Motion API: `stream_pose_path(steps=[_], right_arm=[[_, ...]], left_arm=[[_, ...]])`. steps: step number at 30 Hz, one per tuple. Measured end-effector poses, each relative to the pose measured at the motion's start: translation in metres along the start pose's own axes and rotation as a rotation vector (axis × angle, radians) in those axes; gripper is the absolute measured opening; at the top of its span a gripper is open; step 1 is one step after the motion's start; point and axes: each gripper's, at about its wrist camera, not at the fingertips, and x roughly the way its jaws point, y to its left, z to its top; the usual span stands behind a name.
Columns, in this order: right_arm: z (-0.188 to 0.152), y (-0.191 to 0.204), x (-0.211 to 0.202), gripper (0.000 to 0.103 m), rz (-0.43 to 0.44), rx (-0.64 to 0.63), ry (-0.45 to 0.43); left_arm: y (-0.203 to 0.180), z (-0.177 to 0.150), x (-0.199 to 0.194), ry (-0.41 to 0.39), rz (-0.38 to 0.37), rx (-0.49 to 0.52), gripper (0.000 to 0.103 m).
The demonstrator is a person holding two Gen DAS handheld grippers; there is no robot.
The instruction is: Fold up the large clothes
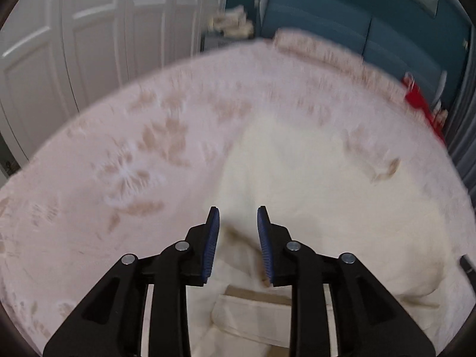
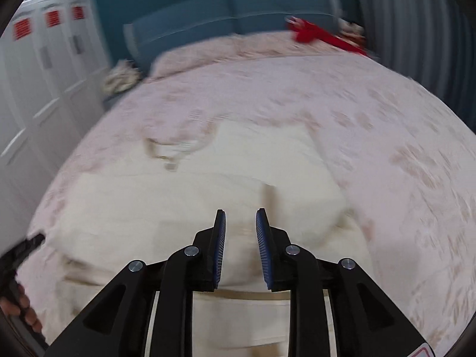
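Both claws, left gripper (image 1: 238, 217) and right gripper (image 2: 240, 218), gape empty over cream garment (image 2: 190, 196) at 12 o'clock; loose layers may slump unfolded.

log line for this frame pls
task: fold garment | left gripper: open, empty | right gripper: open, empty | garment: cream, on bed, part folded

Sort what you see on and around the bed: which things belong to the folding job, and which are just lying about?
Belongs to the job:
- cream garment
- left hand-held gripper
- right hand-held gripper

Just lying about:
- red cloth
- pillow
- floral bedspread
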Motion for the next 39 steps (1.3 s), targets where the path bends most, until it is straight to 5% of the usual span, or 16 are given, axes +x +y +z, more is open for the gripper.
stream_pose_path(steps=[4, 6, 10, 15, 31, 36, 39], right_arm=[[-0.004, 0.049, 0.03, 0.01, 0.089, -0.114, 0.087], [-0.013, 0.063, 0.057, 0.009, 0.104, -0.141, 0.158], [-0.039, 0.064, 0.095, 0.004, 0.07, -0.152, 0.245], [-0.051, 0.057, 0.104, 0.002, 0.089, -0.142, 0.22], [-0.063, 0.049, 0.108, 0.0, 0.135, -0.102, 0.15], [-0.051, 0.039, 0.104, 0.001, 0.204, -0.036, 0.199], [-0.029, 0.036, 0.087, 0.015, 0.184, -0.045, 0.207]], left_arm=[[-0.036, 0.017, -0.009, -0.042, -0.063, 0.03, 0.025], [-0.054, 0.014, 0.014, 0.024, -0.093, 0.059, 0.026], [-0.069, -0.019, 0.072, 0.173, -0.038, 0.124, 0.025], [-0.067, -0.056, 0.089, 0.135, -0.008, 0.189, 0.025], [-0.072, -0.072, 0.09, 0.045, 0.027, 0.216, 0.025], [-0.057, -0.054, 0.08, 0.091, -0.082, 0.136, 0.025], [-0.04, -0.02, 0.059, 0.081, -0.144, 0.086, 0.025]])
